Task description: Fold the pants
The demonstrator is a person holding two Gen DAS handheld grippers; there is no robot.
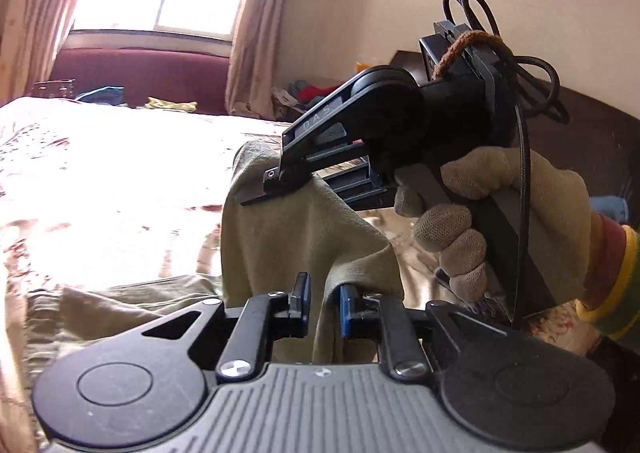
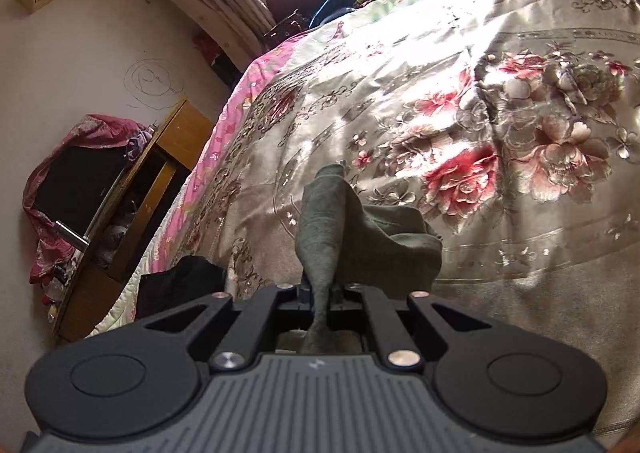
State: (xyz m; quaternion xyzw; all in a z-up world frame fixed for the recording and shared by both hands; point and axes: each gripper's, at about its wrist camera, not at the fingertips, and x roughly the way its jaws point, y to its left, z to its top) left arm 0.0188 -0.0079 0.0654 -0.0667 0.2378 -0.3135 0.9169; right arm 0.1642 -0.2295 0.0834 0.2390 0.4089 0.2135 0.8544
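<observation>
Two grippers hold one olive-green pair of pants (image 1: 288, 237) above a floral bedspread (image 1: 100, 181). Going left to right in the left wrist view, we see sunlit bedding, then the rest of the pants lying low and flat toward the left, then the lifted fold rising steeply. Our left gripper (image 1: 323, 311) pinches this fold between its blue pads (image 1: 345, 309), jaws narrow with cloth filling the gap. Up and to the right, our right gripper (image 1: 276, 183) bites the top edge of the same fold, held by a gloved hand (image 1: 500, 221). The raised cloth's long axis runs nearly upright between the two grips.

In the right wrist view, a wooden cabinet (image 2: 132, 213) stands at left; the pants (image 2: 344, 229) bunch at centre, clamped in closed jaws, pointing up and away over the bedspread (image 2: 500, 113).
</observation>
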